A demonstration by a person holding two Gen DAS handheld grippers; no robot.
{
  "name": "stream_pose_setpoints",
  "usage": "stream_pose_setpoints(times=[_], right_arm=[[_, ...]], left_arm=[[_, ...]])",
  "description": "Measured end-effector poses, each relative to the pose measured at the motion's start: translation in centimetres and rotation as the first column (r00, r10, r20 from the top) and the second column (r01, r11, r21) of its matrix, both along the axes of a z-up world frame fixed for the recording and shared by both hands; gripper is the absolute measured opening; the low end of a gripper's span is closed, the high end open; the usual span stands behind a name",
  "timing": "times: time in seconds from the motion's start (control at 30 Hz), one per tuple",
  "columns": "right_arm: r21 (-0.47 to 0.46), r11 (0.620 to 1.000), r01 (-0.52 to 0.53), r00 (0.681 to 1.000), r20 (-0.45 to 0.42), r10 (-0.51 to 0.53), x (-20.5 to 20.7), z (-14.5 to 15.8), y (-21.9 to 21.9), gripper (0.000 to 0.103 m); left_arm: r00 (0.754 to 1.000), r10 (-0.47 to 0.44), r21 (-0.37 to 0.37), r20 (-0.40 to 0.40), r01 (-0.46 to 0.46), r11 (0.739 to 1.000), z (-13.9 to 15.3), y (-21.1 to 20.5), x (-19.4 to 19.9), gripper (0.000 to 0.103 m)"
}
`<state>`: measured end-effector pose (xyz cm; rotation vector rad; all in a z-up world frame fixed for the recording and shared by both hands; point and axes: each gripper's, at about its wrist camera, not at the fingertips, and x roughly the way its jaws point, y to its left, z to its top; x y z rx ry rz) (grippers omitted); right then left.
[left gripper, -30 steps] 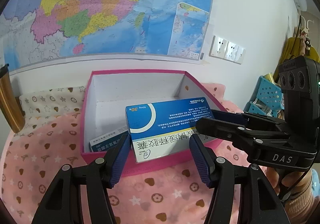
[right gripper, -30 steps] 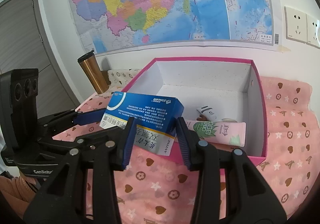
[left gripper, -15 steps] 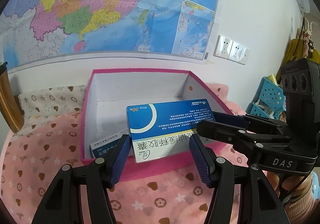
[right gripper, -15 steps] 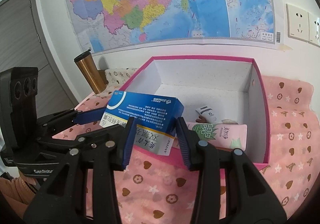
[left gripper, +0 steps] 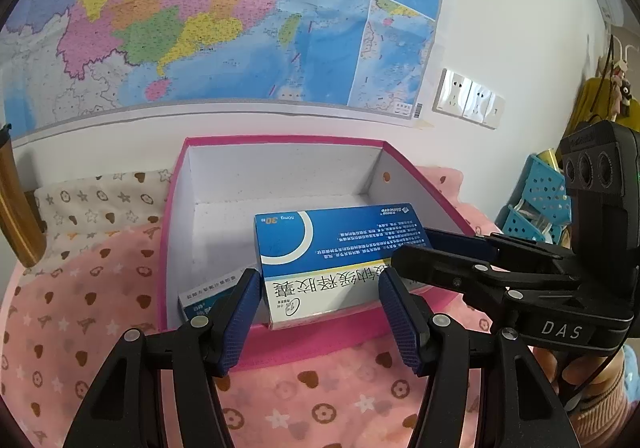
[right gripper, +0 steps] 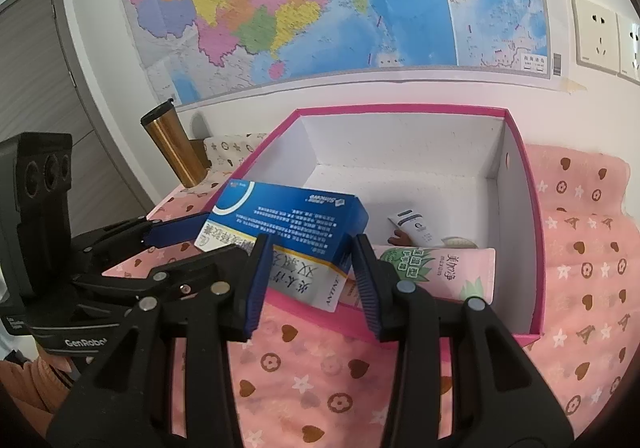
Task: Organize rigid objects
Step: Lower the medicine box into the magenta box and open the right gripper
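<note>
A blue and white medicine box (left gripper: 336,256) hangs over the near rim of a pink box (left gripper: 280,344) with a white inside. My left gripper (left gripper: 318,282) is shut on its long side. My right gripper (right gripper: 308,248) is shut on its end, and its fingers (left gripper: 460,248) show at the right in the left wrist view. The medicine box also shows in the right wrist view (right gripper: 288,224), above the near left corner of the pink box (right gripper: 536,268). Inside lie a small blue box (left gripper: 208,298), a pink and green tube (right gripper: 440,272) and a white tube (right gripper: 416,224).
A pink cloth with hearts and flowers (right gripper: 328,388) covers the surface. A gold and black tumbler (right gripper: 172,144) stands at the back left by the wall. A map (left gripper: 220,16) and wall sockets (left gripper: 468,100) are behind. Blue perforated baskets (left gripper: 536,204) stand at the right.
Both grippers have carried the medicine box a little forward and lower over the pink box's near rim. The grip is the same.
</note>
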<state>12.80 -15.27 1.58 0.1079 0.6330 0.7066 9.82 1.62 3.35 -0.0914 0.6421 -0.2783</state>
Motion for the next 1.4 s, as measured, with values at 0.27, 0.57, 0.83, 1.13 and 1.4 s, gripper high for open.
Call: stream_pose_setpoints(times=[0.27,0.57,0.83,1.13,1.4], right_arm=[[-0.002,1.000,0.005,1.000,0.004,-0.005,0.2,0.1,0.2,0.044],[0.006,1.000,-0.004,1.000,-0.026,0.004,1.1,-0.4,0.6,0.044],[0.001,1.000,-0.009,0.999,-0.051,0.009,1.7,-1.0,1.1,0.044],[-0.007,1.000,-0.017,0.996,-0.082,0.017,2.4,-1.7,1.6,0.044],[-0.018,1.000,0.010,0.999,-0.041,-0.010,0.9,-1.3,0.3,0.045]], left_arm=[[1.000,0.005,0.006,0.000,-0.005,1.000,0.0,0.1,0.6,0.061],[1.000,0.016,0.003,-0.022,-0.016,1.000,-0.3,0.8,1.7,0.061],[0.999,0.025,-0.001,-0.046,-0.025,1.000,-0.9,1.4,2.7,0.061],[0.997,0.054,0.011,-0.062,-0.053,0.999,-1.5,1.9,3.4,0.061],[0.997,0.081,0.028,-0.001,-0.081,0.996,-1.0,2.0,1.0,0.081]])
